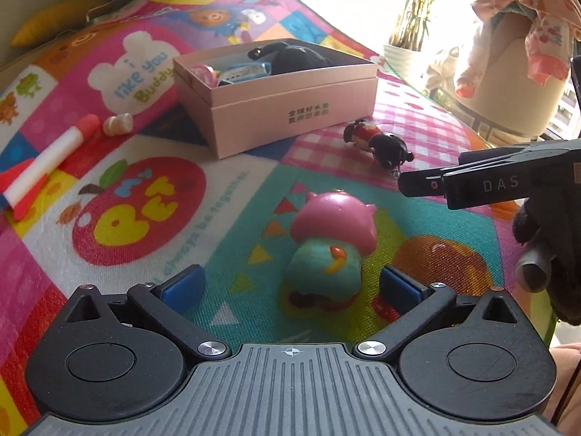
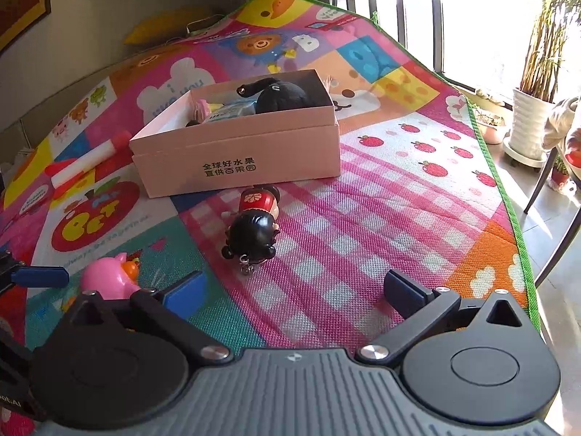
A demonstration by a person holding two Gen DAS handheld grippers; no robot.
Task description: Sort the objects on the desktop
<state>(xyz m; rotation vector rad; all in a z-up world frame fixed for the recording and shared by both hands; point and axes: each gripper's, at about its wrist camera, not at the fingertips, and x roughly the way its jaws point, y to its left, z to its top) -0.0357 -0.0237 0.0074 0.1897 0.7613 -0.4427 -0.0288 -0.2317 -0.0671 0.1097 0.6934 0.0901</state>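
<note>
Surface: patterned play mat [image 2: 399, 218].
Far centre: pink box [image 2: 239, 160].
Left: foam rocket [image 1: 47, 160], small cream piece [image 1: 118, 123].
Near: pink-capped figure [image 1: 326, 247], black-haired doll [image 2: 254, 225].

Pink-capped teal figurine [image 1: 328, 250] and black-haired doll [image 2: 254, 225] lying near filled pink box [image 2: 236, 160].

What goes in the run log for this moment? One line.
left gripper: open, around pink-capped toy | right gripper: open, empty | doll: on mat | pink box: part filled
</note>
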